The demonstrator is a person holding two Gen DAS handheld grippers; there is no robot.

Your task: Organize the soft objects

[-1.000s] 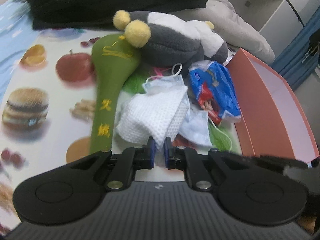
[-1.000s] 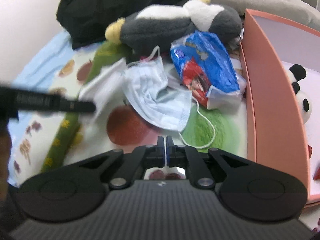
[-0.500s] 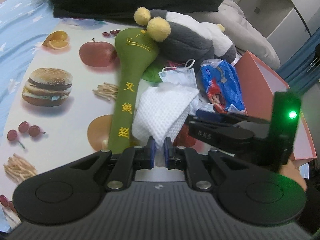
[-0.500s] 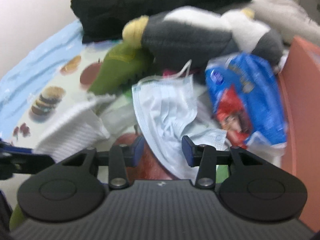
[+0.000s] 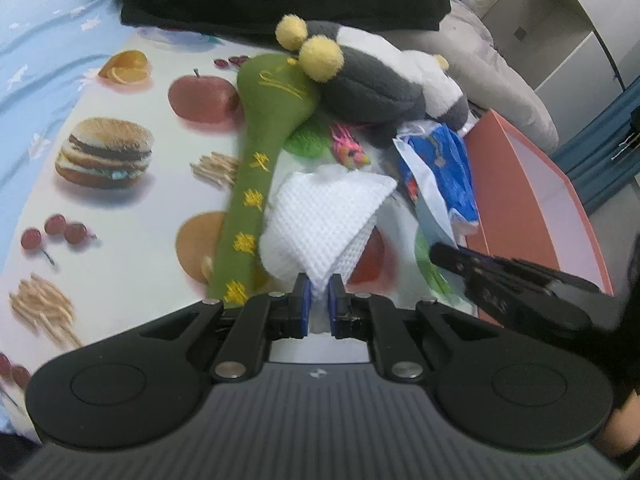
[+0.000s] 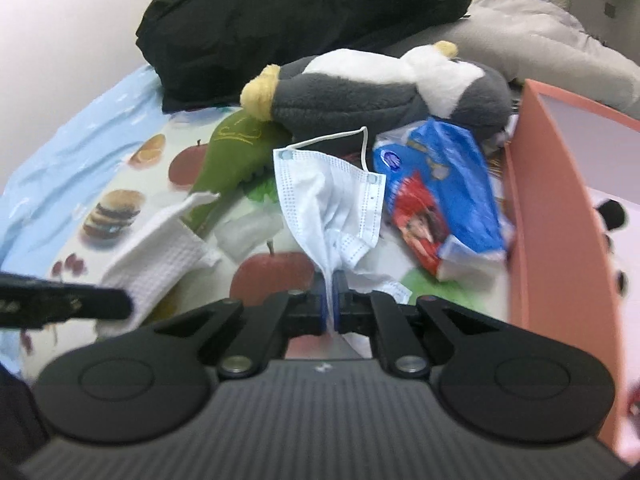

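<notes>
Two soft items are held: the left gripper (image 5: 319, 300) is clamped on a white waffle-weave cloth (image 5: 326, 216), and the right gripper (image 6: 330, 300) is clamped on a pale blue pleated face mask (image 6: 332, 200). Both hang above the food-print desk cover (image 5: 120, 240). Beyond lie a green embroidered plush stick (image 5: 264, 152), a grey-and-white plush penguin (image 6: 380, 88) and a blue tissue packet (image 6: 436, 196), just beside a salmon-pink box (image 6: 552, 216).
</notes>
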